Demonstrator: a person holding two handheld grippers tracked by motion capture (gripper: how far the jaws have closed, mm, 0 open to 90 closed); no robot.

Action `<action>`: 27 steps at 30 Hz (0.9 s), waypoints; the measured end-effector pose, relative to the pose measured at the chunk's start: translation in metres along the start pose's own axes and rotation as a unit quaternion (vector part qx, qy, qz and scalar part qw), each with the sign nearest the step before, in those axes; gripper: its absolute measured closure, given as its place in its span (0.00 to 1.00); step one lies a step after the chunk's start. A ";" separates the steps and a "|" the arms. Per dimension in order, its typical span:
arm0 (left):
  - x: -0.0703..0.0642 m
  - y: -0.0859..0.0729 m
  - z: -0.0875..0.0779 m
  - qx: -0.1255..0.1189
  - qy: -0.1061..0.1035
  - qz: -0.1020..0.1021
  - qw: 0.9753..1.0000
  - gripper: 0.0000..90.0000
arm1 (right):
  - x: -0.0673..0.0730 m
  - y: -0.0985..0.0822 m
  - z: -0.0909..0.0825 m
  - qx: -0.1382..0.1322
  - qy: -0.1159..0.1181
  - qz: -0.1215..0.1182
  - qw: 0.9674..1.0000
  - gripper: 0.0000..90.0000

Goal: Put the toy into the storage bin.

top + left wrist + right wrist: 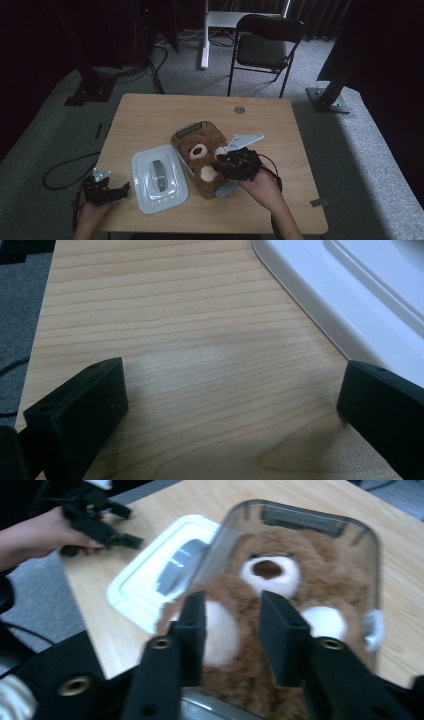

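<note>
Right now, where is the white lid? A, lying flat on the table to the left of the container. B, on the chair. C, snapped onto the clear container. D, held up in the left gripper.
A: the high view shows the white lid lying flat on the table beside the clear container, which is open with the teddy bear inside.

The surface (150,115) is pale wood with fine straight grain. A brown teddy bear (280,595) has a white muzzle, white paw pads and a dark brown nose, lying in a clear box (182,134) with grey clips. The lid (142,192) is white with a grey handle. Both tools (102,189) (237,162) are black. The floor (45,135) is grey carpet.
</note>
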State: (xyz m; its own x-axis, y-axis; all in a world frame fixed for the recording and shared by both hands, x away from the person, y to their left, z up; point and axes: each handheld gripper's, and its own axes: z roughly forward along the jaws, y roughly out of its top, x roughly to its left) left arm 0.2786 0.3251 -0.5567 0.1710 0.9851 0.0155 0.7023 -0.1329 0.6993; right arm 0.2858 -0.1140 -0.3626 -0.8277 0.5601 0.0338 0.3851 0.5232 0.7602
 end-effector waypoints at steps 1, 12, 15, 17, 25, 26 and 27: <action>0.000 0.000 0.000 0.000 0.000 0.000 1.000 0.01 | 0.003 -0.001 0.001 0.002 0.009 -0.004 1.000 0.74; 0.000 0.000 0.000 0.000 0.000 0.000 1.000 0.01 | 0.007 -0.012 0.044 0.070 0.035 -0.021 0.997 0.81; 0.000 0.000 0.000 0.000 0.000 0.000 1.000 0.01 | 0.004 -0.009 0.053 0.078 0.018 -0.015 0.997 0.81; 0.000 0.000 0.000 0.000 0.000 0.000 1.000 0.01 | 0.002 -0.008 0.061 0.089 0.020 -0.017 0.996 0.81; 0.000 0.000 0.000 -0.001 0.000 0.000 1.000 0.01 | -0.003 -0.008 0.092 0.142 0.027 -0.010 0.989 0.88; 0.000 0.000 0.000 -0.001 0.000 0.000 1.000 0.01 | -0.002 -0.009 0.097 0.154 0.031 -0.015 0.987 0.90; 0.000 0.000 0.000 -0.001 0.000 0.001 1.000 0.01 | 0.001 -0.012 0.105 0.175 0.033 -0.025 0.984 0.93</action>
State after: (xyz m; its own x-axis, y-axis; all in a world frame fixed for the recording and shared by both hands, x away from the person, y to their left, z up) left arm 0.2787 0.3252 -0.5568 0.1718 0.9850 0.0168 0.7012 -0.1343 0.7002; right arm 0.3234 -0.0527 -0.4398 -0.8697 0.4909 0.0526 0.4500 0.7445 0.4932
